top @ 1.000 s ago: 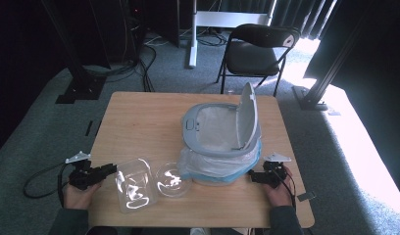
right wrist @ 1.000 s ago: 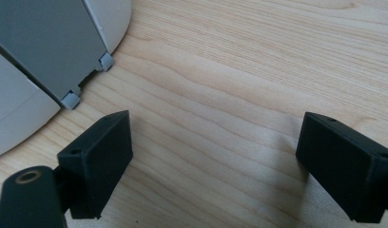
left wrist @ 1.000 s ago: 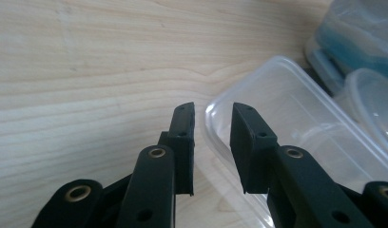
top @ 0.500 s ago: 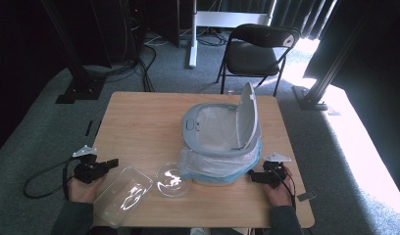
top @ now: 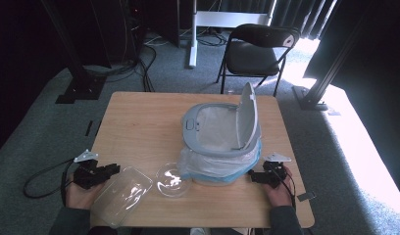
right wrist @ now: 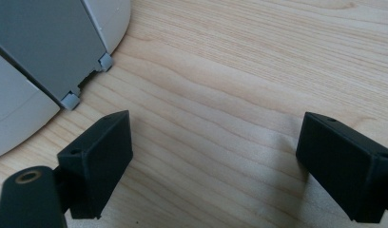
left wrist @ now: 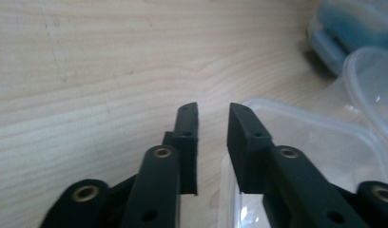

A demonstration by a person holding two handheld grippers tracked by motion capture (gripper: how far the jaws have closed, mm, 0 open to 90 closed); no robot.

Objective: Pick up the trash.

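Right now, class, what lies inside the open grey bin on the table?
A white plastic liner lines the bin and spills out below its rim. The raised lid hides the right part of the inside, and nothing can be made out at the bottom.

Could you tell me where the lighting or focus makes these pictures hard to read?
High view: sunlight blows out the floor at right, and the clear container catches glare. Left gripper view: the near jaws and the container edge are soft. Right gripper view: evenly lit, wood grain of the table sharp, jaws slightly blurred.
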